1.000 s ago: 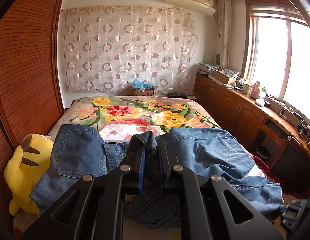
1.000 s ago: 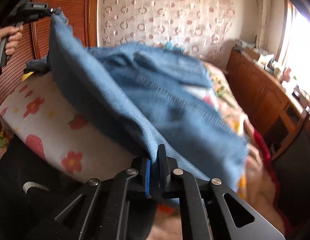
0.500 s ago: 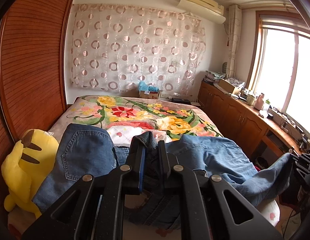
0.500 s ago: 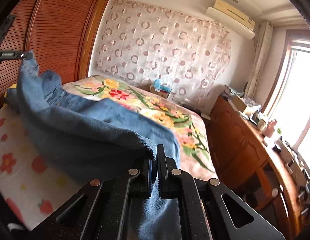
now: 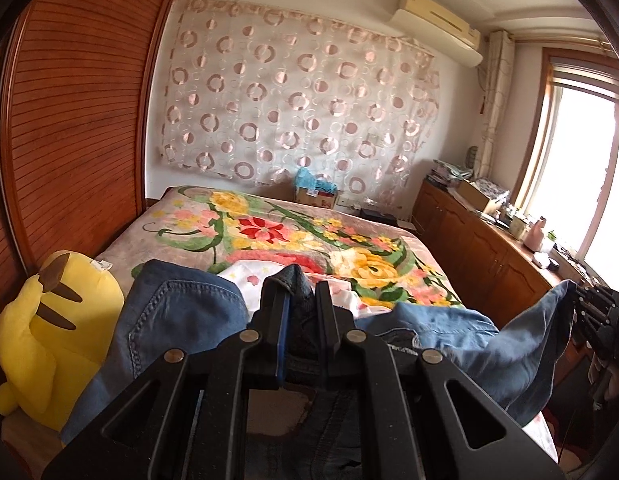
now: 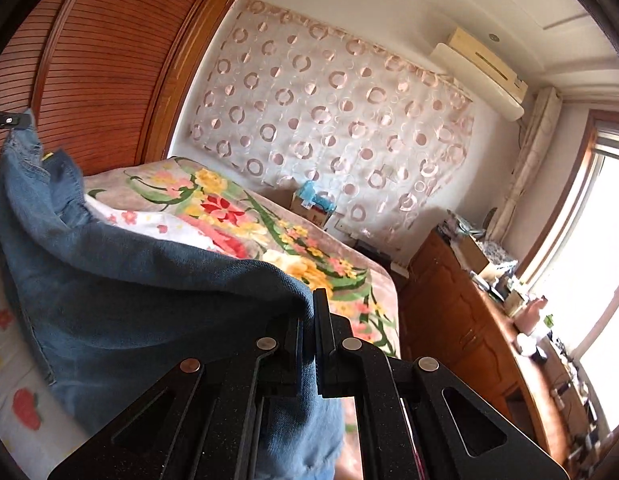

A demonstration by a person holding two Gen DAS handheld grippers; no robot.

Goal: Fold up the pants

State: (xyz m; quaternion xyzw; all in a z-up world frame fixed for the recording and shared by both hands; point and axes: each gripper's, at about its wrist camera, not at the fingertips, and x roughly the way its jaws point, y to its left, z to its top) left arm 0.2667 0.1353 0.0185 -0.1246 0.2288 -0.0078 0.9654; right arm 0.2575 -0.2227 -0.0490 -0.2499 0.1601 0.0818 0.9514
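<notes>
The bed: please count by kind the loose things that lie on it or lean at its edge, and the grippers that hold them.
Jeans: 1
Yellow plush toy: 1
Cardboard box: 1
Grippers shut on the jeans: 2, the left and the right
Total: 5

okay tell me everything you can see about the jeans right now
The jeans are mid-blue denim with pale topstitching; a stitched back pocket faces up on the left. They hang stretched between two grips above the floral bedspread: the left tongs are shut on a dark bunched fold, and the right tongs are shut on a pants-leg edge. In the right wrist view the cloth sags in a broad swag between them, its lower part draping onto the white flowered sheet. A yellow plush toy sits beside them.
</notes>
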